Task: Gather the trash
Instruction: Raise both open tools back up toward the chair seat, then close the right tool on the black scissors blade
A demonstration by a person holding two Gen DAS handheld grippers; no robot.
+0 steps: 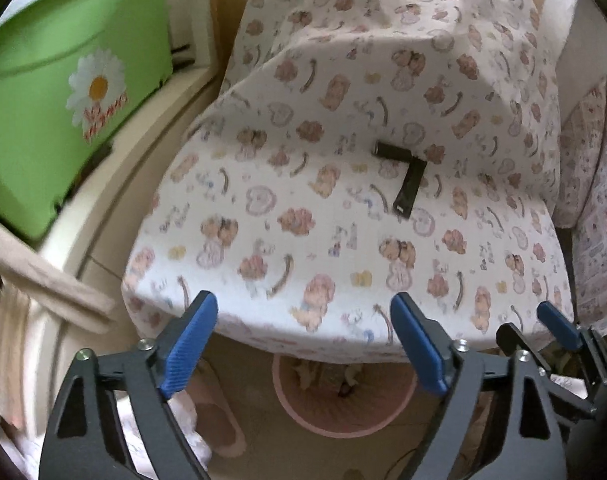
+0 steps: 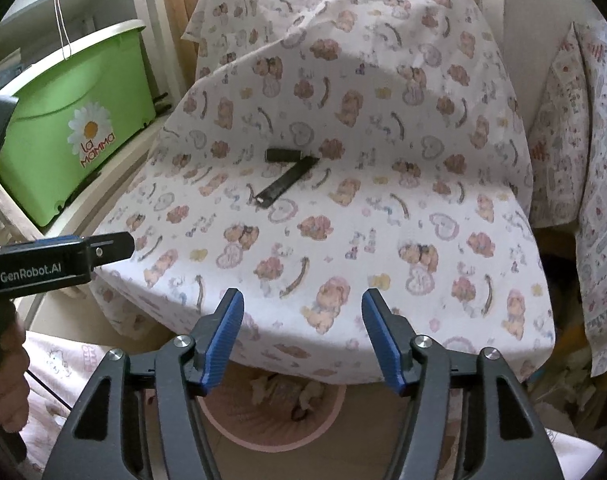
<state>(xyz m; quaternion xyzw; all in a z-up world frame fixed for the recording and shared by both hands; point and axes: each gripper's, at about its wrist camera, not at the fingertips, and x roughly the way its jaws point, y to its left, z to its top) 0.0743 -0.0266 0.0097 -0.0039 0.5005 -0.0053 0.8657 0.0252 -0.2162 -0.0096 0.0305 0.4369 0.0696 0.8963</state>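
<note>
A table draped in a white bear-and-heart print cloth point(image 2: 343, 208) fills the middle of both views, its near edge curving just beyond the fingertips of both grippers. The left gripper point(image 1: 303, 344) hangs at that near edge with its blue-padded fingers point(image 1: 189, 344) spread wide and nothing between them; the right gripper point(image 2: 303, 340) sits beside it, its fingers likewise apart and empty. In the left wrist view the right gripper's fingers show at the lower right, close alongside. Two dark trash pieces lie near the middle of the cloth, well ahead of both grippers: a short black cylinder point(image 2: 283, 155) and a flat black strip point(image 2: 285, 182) angling down from its right end, the two touching or nearly so. The cloth around them is bare on every side, with open surface between them and the near edge. Below the overhanging cloth stands a pink ribbed bin point(image 2: 239, 420) on the floor, with crumpled scraps inside, partly hidden by the table edge. To the left, a green plastic box point(image 2: 71, 120) sits on a pale shelf, close to the table's left edge; it bears a daisy and the words "La Mamma". The left gripper's body reads "GenRobot.AI" in the right wrist view. A printed pillow point(image 2: 575, 120) lies at the right, beside the cloth.
</note>
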